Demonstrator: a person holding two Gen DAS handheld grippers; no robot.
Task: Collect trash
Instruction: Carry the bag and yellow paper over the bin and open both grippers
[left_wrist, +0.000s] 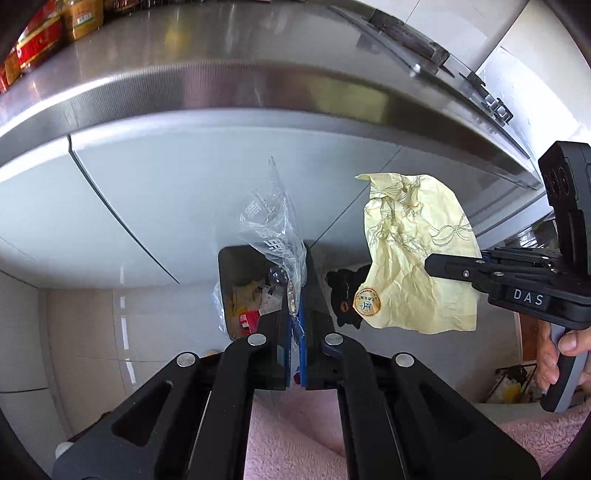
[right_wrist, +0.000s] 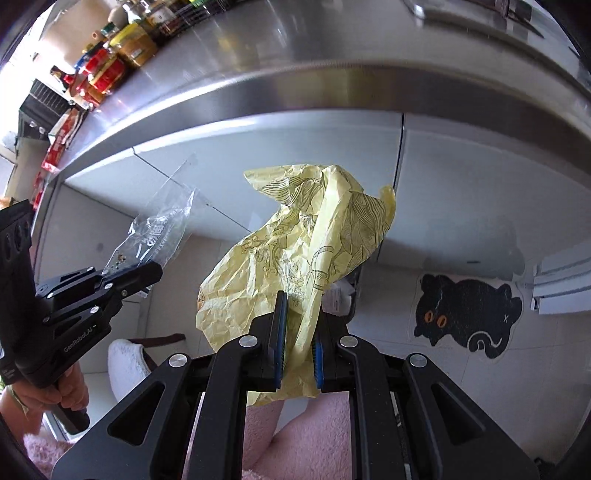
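My left gripper (left_wrist: 295, 295) is pinched tight on a clear bag (left_wrist: 271, 225). The bag hangs over the open bin (left_wrist: 225, 280) on the floor. My right gripper (right_wrist: 299, 325) is squeezed on a crumpled yellow paper (right_wrist: 295, 254). It hangs just beside the bin, near the cat mat (right_wrist: 467, 310).

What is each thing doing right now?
Left tongs: shut on the clear plastic wrapper.
Right tongs: shut on the yellow paper.
Trash bin: open, with rubbish inside.
Cat-shaped mat: flat on the floor.
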